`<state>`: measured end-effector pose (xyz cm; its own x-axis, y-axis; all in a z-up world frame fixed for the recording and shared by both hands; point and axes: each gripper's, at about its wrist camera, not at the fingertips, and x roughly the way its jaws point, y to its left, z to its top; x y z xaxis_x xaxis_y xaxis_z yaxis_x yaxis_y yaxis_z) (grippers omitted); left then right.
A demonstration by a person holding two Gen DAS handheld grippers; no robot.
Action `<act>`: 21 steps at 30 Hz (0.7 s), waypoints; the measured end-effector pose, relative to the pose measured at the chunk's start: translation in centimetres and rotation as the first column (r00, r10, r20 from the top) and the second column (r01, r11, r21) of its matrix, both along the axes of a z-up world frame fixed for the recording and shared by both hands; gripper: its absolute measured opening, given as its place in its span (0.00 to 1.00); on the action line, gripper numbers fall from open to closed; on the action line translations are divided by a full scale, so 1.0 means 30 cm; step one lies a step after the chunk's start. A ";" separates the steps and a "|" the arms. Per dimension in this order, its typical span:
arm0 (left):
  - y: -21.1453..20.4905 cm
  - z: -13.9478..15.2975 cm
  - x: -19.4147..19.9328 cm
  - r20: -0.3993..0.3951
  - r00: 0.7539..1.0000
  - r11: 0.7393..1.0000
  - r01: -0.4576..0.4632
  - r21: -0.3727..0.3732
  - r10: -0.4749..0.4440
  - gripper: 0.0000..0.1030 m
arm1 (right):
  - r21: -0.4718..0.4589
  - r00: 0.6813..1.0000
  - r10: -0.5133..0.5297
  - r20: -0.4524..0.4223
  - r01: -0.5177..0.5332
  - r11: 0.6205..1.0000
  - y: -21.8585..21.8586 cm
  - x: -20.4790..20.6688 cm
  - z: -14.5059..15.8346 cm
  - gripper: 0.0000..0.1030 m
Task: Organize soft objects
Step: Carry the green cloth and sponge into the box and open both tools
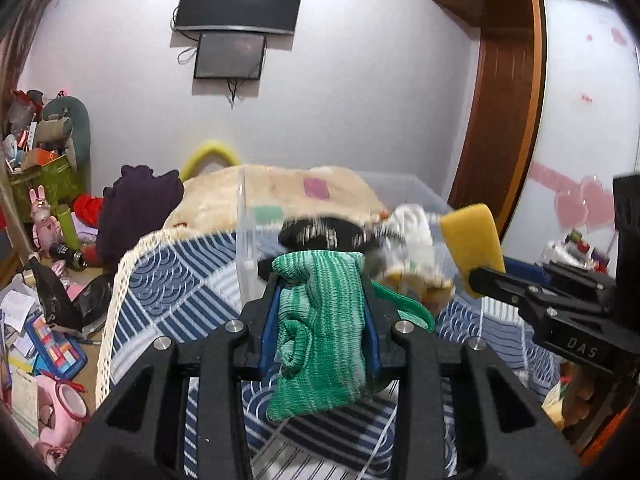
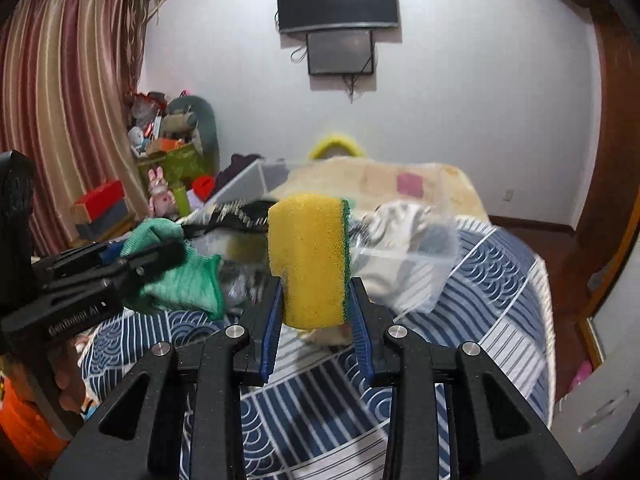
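My left gripper [image 1: 320, 280] is shut on a green knitted cloth [image 1: 320, 320] and holds it above the bed; the cloth also shows in the right wrist view [image 2: 176, 276]. My right gripper [image 2: 316, 296] is shut on a yellow sponge with a green scouring side [image 2: 306, 260], upright between the blue pads; the sponge shows in the left wrist view [image 1: 472, 244] too. A clear plastic bin [image 1: 412, 188] sits on the bed just ahead of both grippers, holding a black-and-white cloth [image 1: 320, 234] and a white cloth [image 2: 396, 220].
The bed has a blue-and-white patterned cover [image 2: 480, 292] and a beige blanket [image 1: 224, 196] behind the bin. A dark purple garment [image 1: 136, 208] hangs at the bed's left. Cluttered floor with toys and boxes [image 1: 44, 320] lies left; a wardrobe [image 1: 508, 100] stands right.
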<state>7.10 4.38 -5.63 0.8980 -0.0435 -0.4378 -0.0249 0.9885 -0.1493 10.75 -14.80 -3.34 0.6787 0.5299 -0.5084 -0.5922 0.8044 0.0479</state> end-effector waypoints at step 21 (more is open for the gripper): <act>0.031 0.078 0.312 0.011 0.998 0.997 -0.069 0.026 0.069 0.34 | 0.010 0.996 -0.093 0.013 0.093 0.996 0.048 0.219 0.041 0.28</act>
